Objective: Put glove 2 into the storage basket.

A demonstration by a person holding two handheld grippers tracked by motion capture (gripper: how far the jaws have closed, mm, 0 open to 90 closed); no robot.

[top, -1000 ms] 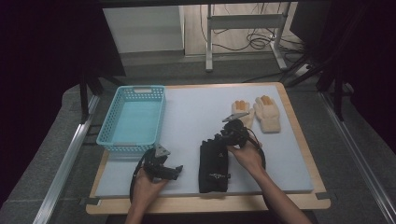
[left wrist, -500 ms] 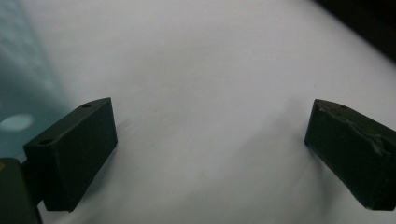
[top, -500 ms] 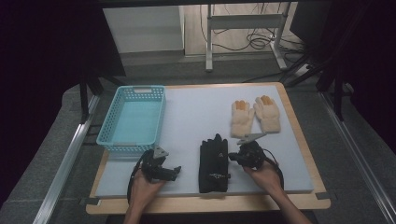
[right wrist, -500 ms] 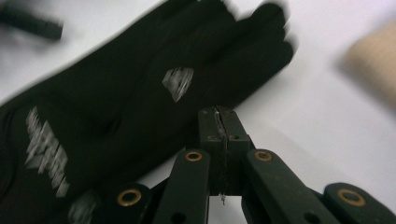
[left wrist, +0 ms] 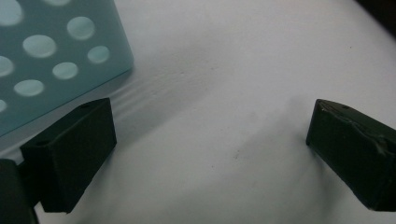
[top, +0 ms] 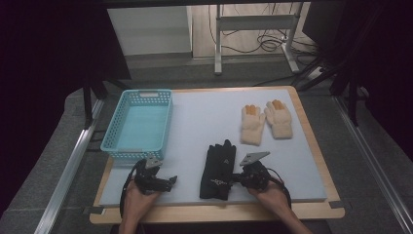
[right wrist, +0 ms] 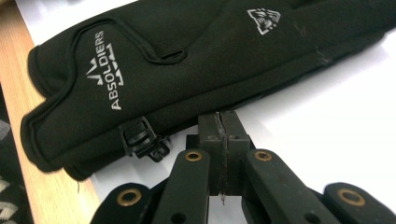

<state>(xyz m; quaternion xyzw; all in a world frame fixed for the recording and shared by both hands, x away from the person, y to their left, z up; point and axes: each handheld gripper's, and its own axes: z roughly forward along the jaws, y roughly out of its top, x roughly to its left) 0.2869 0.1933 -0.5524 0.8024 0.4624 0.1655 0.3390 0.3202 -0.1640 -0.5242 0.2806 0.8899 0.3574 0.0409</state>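
Note:
A pair of black gloves [top: 216, 168] lies stacked on the pale mat, cuffs toward the near edge; the cuff with its white lettering [right wrist: 187, 56] is close in the right gripper view. My right gripper [top: 235, 178] lies low on the mat at the gloves' right side, pointing left at the cuff. Its jaws are shut together [right wrist: 220, 119], their tips just at the glove's edge, with nothing seen between them. My left gripper [top: 171, 180] rests near the mat's front left, pointing right. It is open [left wrist: 210, 149] over bare mat.
A light blue basket [top: 139, 124] stands at the left, its perforated wall [left wrist: 46, 60] close to my left gripper. Two beige gloves [top: 265, 122] with orange fingertips lie at the back right. The wooden table edge [top: 219, 212] runs just below both hands.
My right gripper came back from near the beige gloves toward the front edge, sank to the mat beside the black gloves' cuff, and its jaws closed. The left hand shifted slightly right.

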